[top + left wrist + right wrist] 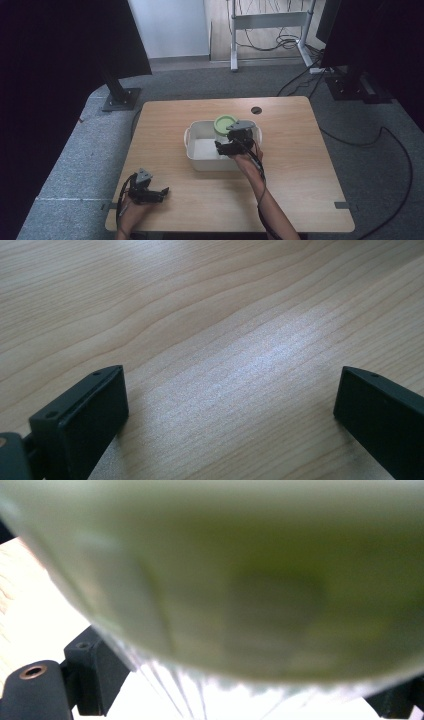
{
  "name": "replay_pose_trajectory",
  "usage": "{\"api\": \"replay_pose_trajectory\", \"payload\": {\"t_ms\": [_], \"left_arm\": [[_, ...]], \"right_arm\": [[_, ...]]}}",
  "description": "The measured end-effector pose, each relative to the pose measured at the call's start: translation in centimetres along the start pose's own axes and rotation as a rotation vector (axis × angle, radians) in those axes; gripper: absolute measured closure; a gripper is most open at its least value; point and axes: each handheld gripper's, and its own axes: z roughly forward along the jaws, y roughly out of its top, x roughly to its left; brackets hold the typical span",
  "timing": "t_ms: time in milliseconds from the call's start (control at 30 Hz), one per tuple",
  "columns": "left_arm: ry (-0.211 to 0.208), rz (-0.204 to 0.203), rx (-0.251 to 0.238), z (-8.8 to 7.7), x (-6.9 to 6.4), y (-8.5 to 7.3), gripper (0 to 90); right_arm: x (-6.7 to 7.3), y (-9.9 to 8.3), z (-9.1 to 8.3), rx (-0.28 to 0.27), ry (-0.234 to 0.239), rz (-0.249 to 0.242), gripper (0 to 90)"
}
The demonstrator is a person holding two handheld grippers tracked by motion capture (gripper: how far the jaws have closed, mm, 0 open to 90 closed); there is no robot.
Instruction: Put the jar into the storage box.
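Observation:
A pale green bowl [225, 124] hangs over the far side of a white plastic tub [200, 162] in the middle of the wooden table [290, 165]. My right gripper [231, 136] reaches over the tub and is shut on the bowl. Up close in the right gripper view, the blurred bowl [240, 580] sits between the jaws of that gripper [245, 680]. My left gripper [161, 194] rests near the table's front left corner. In the left gripper view, its jaws stand wide open [232, 375] over bare wood.
A round cable hole [256, 110] sits near the table's far edge. Black stands [120, 97] and a white desk frame [267, 22] with cables are on the grey carpet beyond the table. Bare tabletop lies to the right of the tub.

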Motion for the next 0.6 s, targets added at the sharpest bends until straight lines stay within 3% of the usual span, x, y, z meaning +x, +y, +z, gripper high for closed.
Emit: {"api": "replay_pose_trajectory", "payload": {"t_ms": [300, 400, 600], "left_arm": [[0.0, -0.001, -0.001, 0.0, 0.0, 0.0, 0.7], [0.0, 0.0, 0.0, 0.0, 0.0, 0.0, 0.7], [0.0, 0.0, 0.0, 0.0, 0.0, 0.0, 0.7]], "right_arm": [[-0.22, 0.09, 0.0, 0.001, 0.025, 0.003, 7.3], [-0.29, 0.37, -0.16, 0.011, 0.055, -0.017, 2.4], [-0.44, 0.39, -0.47, 0.013, 0.067, -0.026, 2.0]]}}
